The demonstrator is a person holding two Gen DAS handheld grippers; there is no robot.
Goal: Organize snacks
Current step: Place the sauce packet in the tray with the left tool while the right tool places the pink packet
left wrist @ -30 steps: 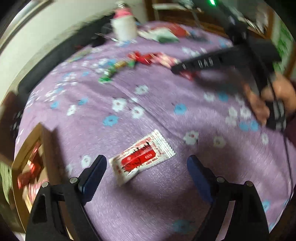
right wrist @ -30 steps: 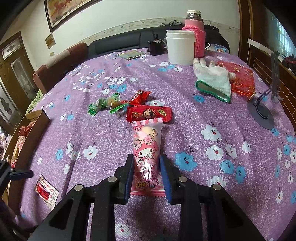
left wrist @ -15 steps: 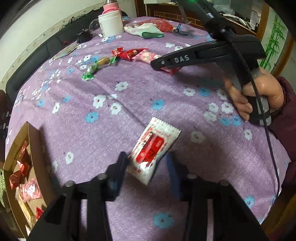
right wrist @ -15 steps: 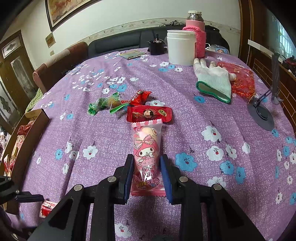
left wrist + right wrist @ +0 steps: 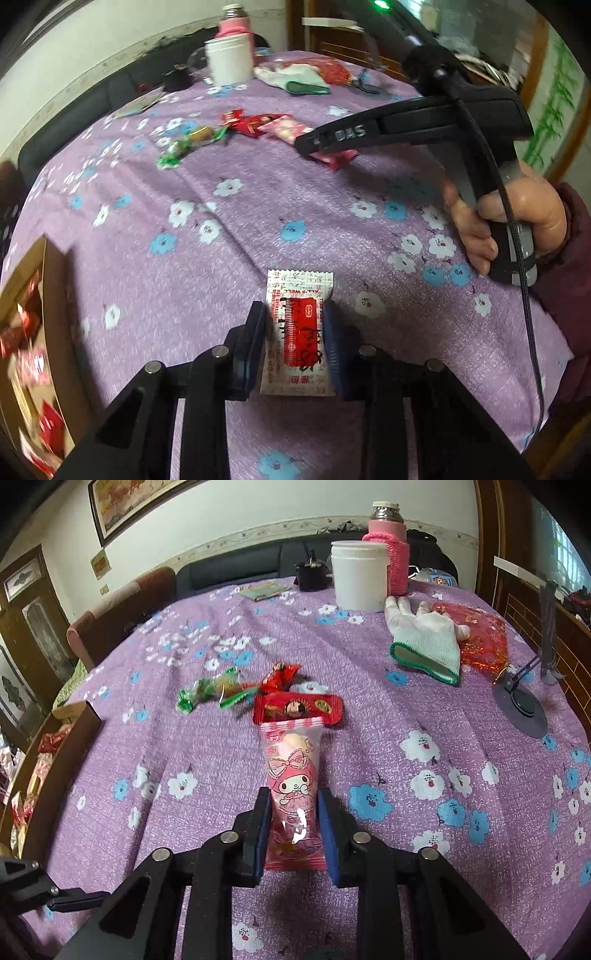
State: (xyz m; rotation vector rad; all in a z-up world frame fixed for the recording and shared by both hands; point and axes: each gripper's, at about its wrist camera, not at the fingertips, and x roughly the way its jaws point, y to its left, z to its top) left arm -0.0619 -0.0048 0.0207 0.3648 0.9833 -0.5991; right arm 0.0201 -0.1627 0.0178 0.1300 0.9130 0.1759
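left hand-held gripper (image 5: 295,343): clamped on red-white sachet (image 5: 297,332), ready for box (image 5: 55,295) at surface's left edge.
right hand-held gripper (image 5: 291,827): gripping pink packet (image 5: 295,794), same destination likely.

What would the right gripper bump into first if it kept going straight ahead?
Probably the red snack packet, lying just past the tip of the pink snack bag that the right gripper holds. Depth is hard to judge here.

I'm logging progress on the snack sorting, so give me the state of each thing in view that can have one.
left gripper: shut on the red-and-white sachet.
right gripper: shut on the pink snack pack.
red snack pack: lying flat on the tablecloth, not gripped.
green-wrapped candies: loose on the cloth.
cardboard box: open, snacks inside.
white jar: upright, lid on.
glove: lying flat.
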